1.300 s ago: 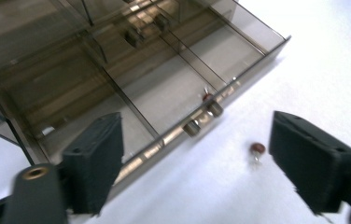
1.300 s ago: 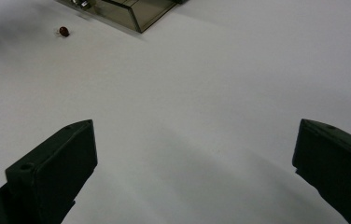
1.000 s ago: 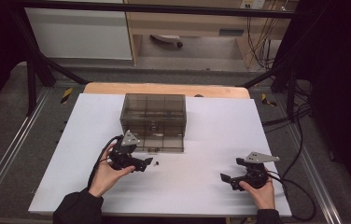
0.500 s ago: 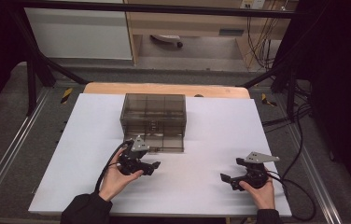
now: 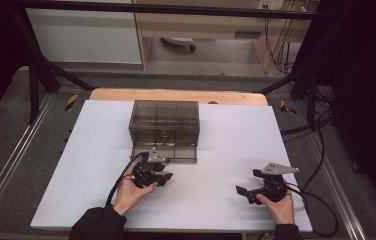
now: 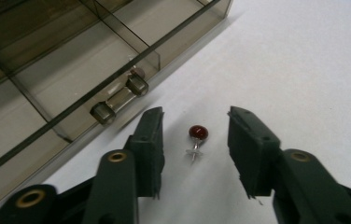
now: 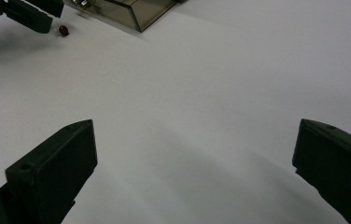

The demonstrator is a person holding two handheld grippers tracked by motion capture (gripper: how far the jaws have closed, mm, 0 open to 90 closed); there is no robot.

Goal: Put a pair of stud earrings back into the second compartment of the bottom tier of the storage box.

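Red and shiny, the head of the pin point(image 6: 198, 132) is what I see first in the left gripper view. The pin lies on the white table point(image 5: 226, 130), its thin metal point towards the camera, just beside the front corner of the smoky clear box point(image 5: 165, 129).

My left gripper point(image 6: 197, 149) is low over the pin, with one jaw on each side of it. The jaws have just been closing, but the pads do not touch the pin yet; there is white table between each pad and the pin, so nothing is pinched.

The box has several compartments inside and a small clear handle point(image 6: 116, 99) on its front wall. The handle is near my left jaw but apart from it.

My right gripper point(image 7: 194, 154) stands well apart, at the near right side of the table, with its jaws spread wide over bare white surface.

I can read no writing, label or brand on the box, the pin or the grippers.
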